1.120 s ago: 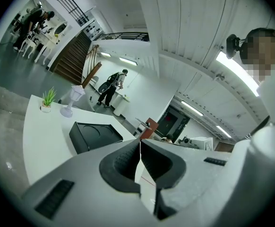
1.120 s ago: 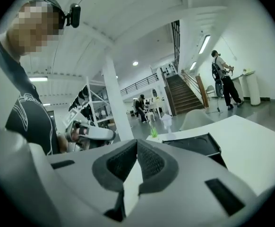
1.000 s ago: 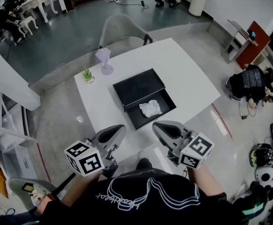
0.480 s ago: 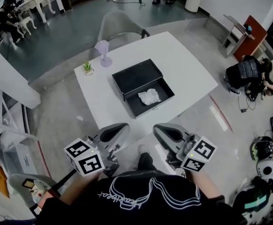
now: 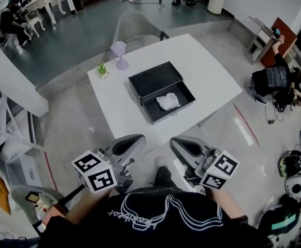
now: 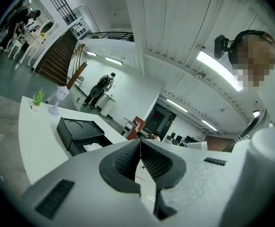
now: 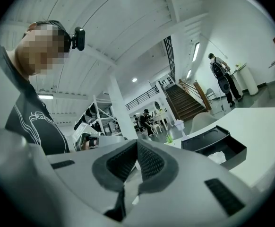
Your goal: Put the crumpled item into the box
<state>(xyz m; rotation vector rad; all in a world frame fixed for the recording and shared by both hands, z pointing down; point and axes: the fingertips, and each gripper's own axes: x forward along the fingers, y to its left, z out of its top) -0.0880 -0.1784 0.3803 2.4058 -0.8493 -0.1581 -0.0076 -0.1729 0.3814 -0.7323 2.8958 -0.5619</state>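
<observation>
White square surface (image 5: pixel 119 107) well ahead of left gripper (image 5: pixel 132 141). On its far-left corner: small green potted plant (image 5: pixel 103 70), lilac stemmed object (image 5: pixel 120 53) just beside. Grey chair (image 5: pixel 135 27) beyond.

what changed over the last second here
Nothing taken or let go. The white table with its black box drifted up the head view, as if the person backed off a little. The left gripper and right gripper stay shut and empty by the body; the crumpled white item stays in the box.
</observation>
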